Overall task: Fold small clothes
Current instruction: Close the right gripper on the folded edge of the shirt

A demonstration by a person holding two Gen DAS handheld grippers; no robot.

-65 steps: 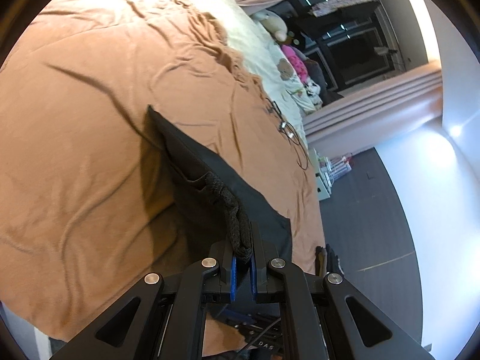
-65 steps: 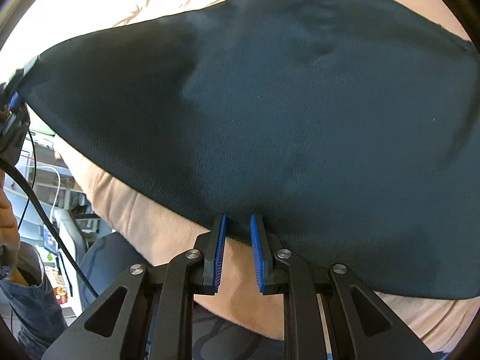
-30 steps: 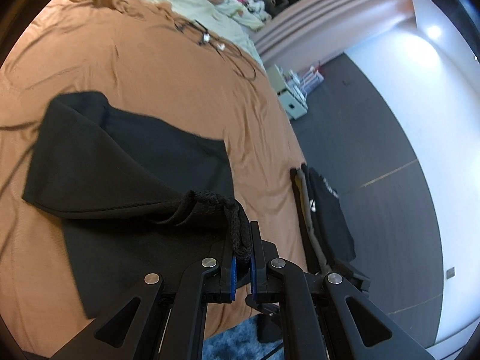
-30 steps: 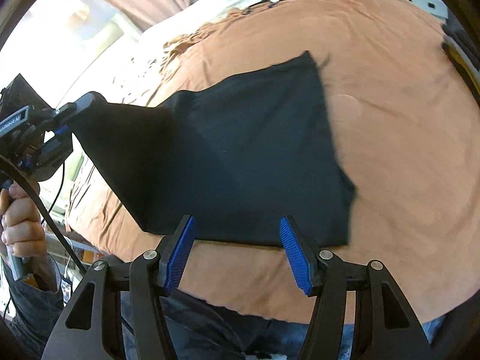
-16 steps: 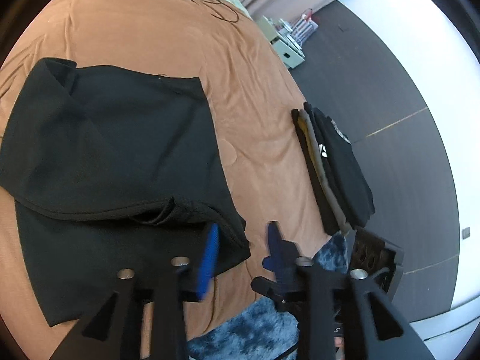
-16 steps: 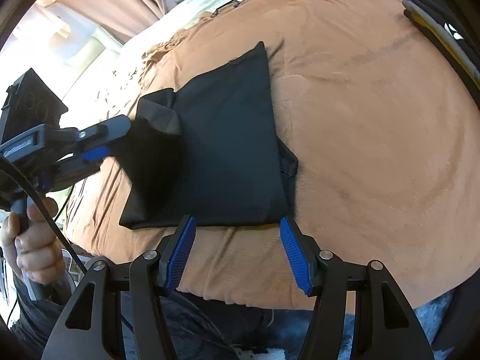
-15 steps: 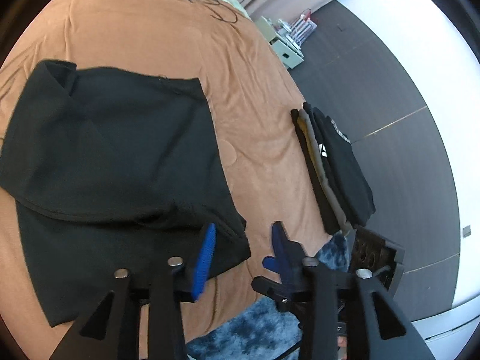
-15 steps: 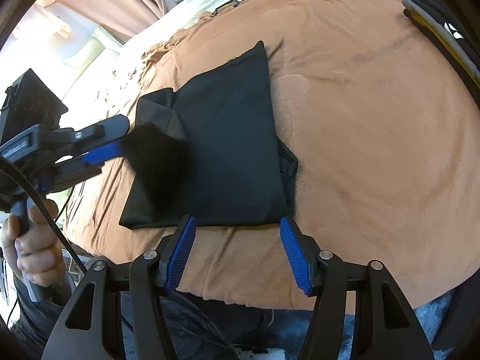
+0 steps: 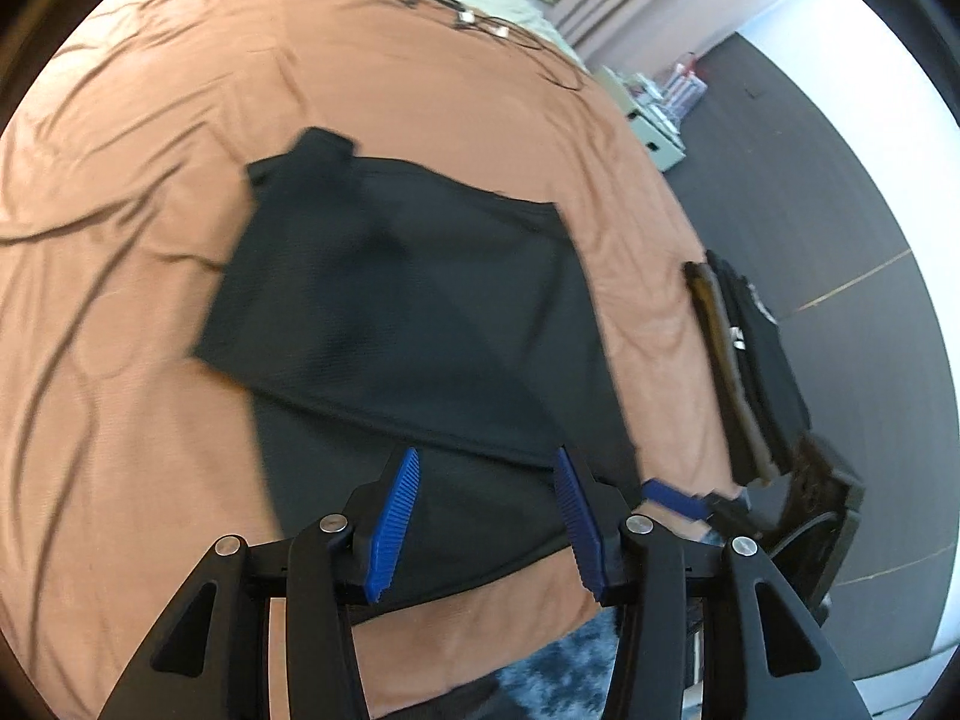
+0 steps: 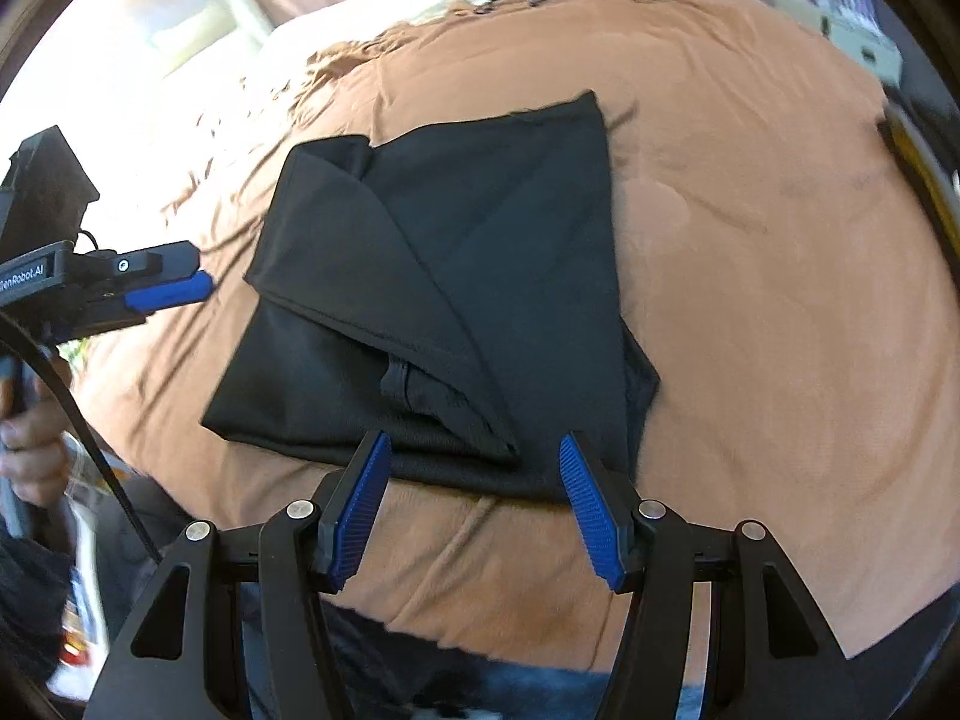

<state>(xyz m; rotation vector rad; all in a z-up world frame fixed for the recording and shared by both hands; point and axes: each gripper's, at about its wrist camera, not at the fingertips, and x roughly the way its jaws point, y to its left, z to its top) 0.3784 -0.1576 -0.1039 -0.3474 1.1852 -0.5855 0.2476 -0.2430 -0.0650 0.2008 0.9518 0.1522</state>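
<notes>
Black garment (image 9: 408,312) lies flat on the brown bedspread (image 9: 120,360), one side folded diagonally across the rest, its near hem just ahead of both tools. Left tongs (image 9: 486,510) gape wide with nothing between the blue pads, poised over the garment's near edge; right tongs (image 10: 477,504) equally wide and empty, at the hem. A stack of folded clothes (image 9: 744,360) sits at the bed's right edge.

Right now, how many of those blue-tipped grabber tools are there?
2. The left gripper hangs open over the black garment near its close edge; the right gripper is open there too.
</notes>
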